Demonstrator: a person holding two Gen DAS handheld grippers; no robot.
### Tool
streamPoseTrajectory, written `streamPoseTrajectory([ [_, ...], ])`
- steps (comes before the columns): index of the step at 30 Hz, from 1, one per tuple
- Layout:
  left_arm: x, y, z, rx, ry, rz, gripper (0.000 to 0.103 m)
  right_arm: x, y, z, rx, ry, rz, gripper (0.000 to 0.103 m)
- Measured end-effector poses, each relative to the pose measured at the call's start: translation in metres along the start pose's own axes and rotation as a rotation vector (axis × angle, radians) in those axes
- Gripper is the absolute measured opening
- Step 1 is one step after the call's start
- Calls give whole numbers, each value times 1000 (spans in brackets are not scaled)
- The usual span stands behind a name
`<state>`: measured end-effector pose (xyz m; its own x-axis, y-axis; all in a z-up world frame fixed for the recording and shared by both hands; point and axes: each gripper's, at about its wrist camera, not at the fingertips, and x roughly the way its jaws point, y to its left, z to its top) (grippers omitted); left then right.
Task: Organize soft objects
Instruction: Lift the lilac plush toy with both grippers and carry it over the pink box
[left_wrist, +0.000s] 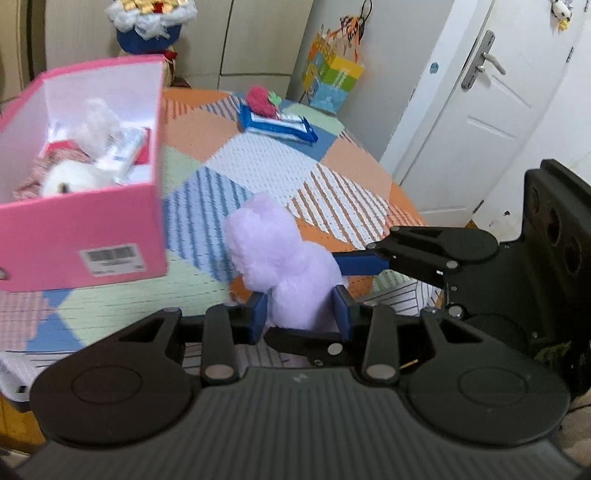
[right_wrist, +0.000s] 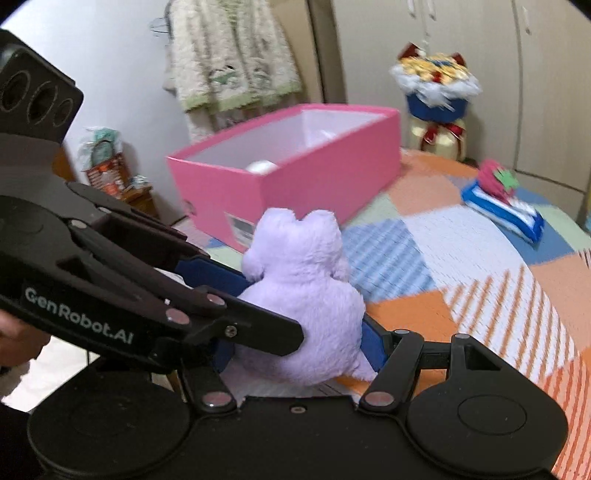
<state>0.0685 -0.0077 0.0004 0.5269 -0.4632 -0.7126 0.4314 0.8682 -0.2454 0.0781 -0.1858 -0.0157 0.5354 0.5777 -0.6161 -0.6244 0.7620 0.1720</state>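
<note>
A lilac plush toy (left_wrist: 275, 254) is held above the patchwork bed. My left gripper (left_wrist: 301, 314) is shut on its lower body, blue pads on both sides. My right gripper (right_wrist: 299, 332) is also shut on the same lilac plush toy (right_wrist: 299, 291); its arm reaches in from the right in the left wrist view (left_wrist: 369, 263). The open pink box (left_wrist: 85, 236) stands to the left and holds a white plush (left_wrist: 70, 179) and other soft items. The box also shows in the right wrist view (right_wrist: 295, 177), behind the toy.
A red plush (left_wrist: 260, 99) lies on a blue packet (left_wrist: 277, 123) at the bed's far side. A colourful gift bag (left_wrist: 332, 79) and a bouquet (left_wrist: 147, 26) stand behind. A white door (left_wrist: 480, 110) is at the right. The bed's edge (left_wrist: 406, 206) curves near the door.
</note>
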Motion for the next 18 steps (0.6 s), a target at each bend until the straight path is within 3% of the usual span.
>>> streamPoseTrajectory([
  [11, -90, 12, 5, 20, -73, 124, 36, -10, 56, 48, -133, -91, 104, 72],
  [18, -106, 37, 32, 16, -168, 190, 36, 13, 54, 87, -102, -156, 119, 72],
])
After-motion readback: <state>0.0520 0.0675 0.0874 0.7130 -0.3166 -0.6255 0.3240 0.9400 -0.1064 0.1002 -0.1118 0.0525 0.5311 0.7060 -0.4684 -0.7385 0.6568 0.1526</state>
